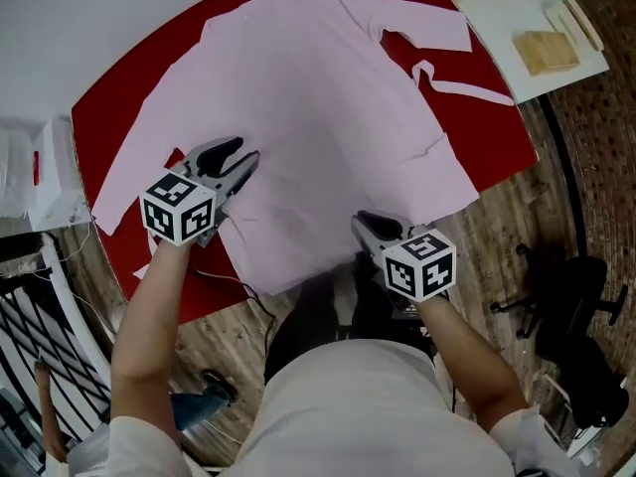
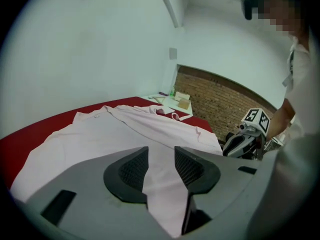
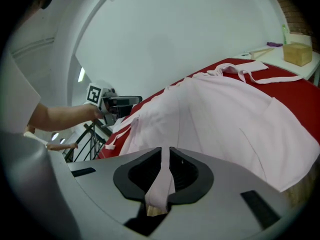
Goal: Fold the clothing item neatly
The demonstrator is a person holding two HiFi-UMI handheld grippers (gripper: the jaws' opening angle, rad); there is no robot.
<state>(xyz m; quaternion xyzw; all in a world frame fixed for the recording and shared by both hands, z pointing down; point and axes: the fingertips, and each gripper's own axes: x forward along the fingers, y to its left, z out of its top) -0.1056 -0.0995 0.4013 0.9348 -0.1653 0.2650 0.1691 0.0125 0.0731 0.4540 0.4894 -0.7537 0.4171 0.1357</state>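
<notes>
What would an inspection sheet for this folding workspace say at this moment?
Surface: red table, mostly covered by cloth.
Job's things: pink garment spread open, not yet folded.
Clutter: wooden block on a white side table.
Grippers: left tool jaws apart, cloth between them; right tool shut on a strip of the garment's near edge.
Cables: thin cord at the table's near edge.
Surroundings: brick wall, black chair, black railing.
</notes>
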